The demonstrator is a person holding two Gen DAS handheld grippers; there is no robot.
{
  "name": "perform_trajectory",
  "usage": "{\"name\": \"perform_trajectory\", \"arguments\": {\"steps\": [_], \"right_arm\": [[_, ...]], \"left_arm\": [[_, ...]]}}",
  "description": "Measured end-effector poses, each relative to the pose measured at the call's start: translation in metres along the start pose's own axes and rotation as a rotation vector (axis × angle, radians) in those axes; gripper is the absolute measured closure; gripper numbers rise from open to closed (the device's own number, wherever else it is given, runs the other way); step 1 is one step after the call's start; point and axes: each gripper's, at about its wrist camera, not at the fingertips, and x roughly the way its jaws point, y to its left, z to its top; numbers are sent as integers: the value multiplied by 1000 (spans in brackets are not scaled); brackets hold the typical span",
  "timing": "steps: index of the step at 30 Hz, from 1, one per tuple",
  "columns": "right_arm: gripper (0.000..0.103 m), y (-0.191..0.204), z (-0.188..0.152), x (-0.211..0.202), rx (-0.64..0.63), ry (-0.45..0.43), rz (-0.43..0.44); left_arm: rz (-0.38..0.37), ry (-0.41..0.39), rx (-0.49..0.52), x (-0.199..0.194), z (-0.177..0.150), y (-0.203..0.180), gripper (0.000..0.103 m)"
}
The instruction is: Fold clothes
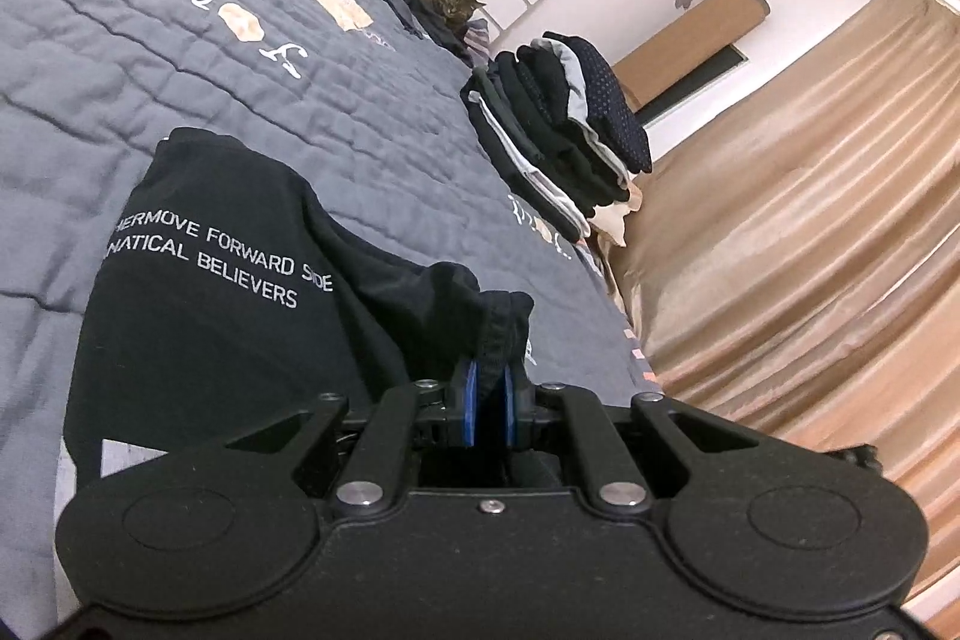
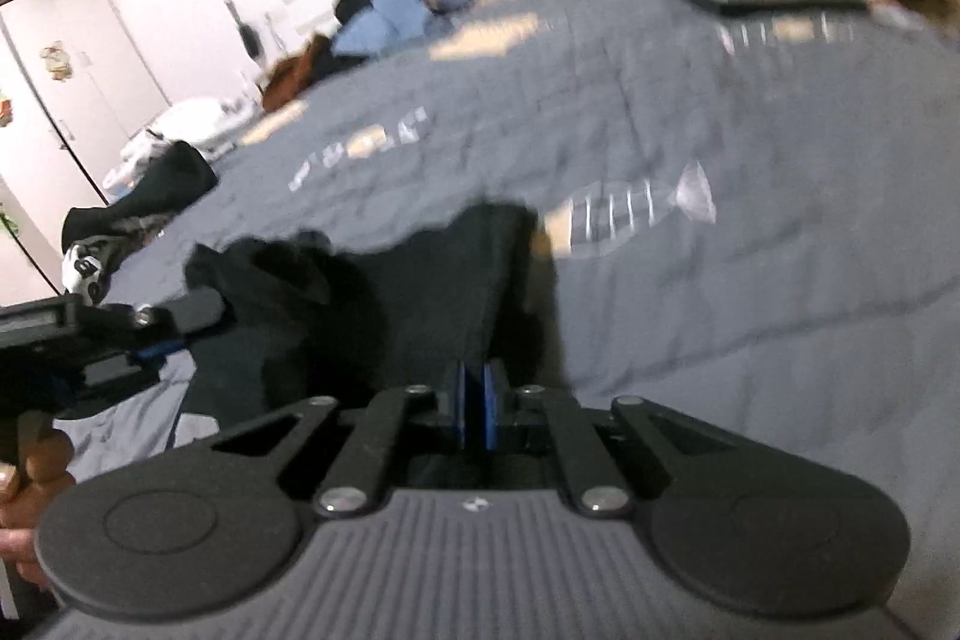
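Grey quilted bedspread (image 1: 252, 58) fills most of both views, with pale fish-bone prints on it. Lying on it at lower left of the left wrist view is the black T-shirt (image 1: 228, 316), white lettering across it, one bunched hem pulled up into the left gripper (image 1: 489, 403), whose blue pads pinch that fabric. Only this view shows the neat stack of folded clothes (image 1: 558, 124) at centre right and the tan curtain (image 1: 810, 232). The right wrist view is blurry: the right gripper (image 2: 476, 409) has its pads pressed nearly together at the shirt's edge, though whether any cloth is caught I can't tell. At far left there's a hand (image 2: 36, 466).
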Motion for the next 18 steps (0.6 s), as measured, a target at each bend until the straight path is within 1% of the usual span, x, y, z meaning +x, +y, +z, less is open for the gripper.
{"name": "perform_trajectory", "arguments": {"steps": [4, 8, 10, 13, 15, 18], "right_arm": [[95, -3, 1, -5, -36, 0, -28], [93, -11, -2, -8, -25, 86, 12], [91, -14, -4, -11, -32, 124, 45], [89, -14, -14, -10, -58, 180, 48], [89, -16, -22, -8, -47, 218, 62], [89, -17, -32, -9, -26, 238, 96]], "left_arm": [[2, 6, 0, 1, -1, 0, 94], [4, 12, 0, 3, -1, 0, 94], [5, 15, 0, 4, -2, 0, 94], [3, 14, 3, 4, -2, -1, 94], [4, 15, 5, 4, -2, -2, 94], [4, 17, 4, 5, -3, -2, 94]]}}
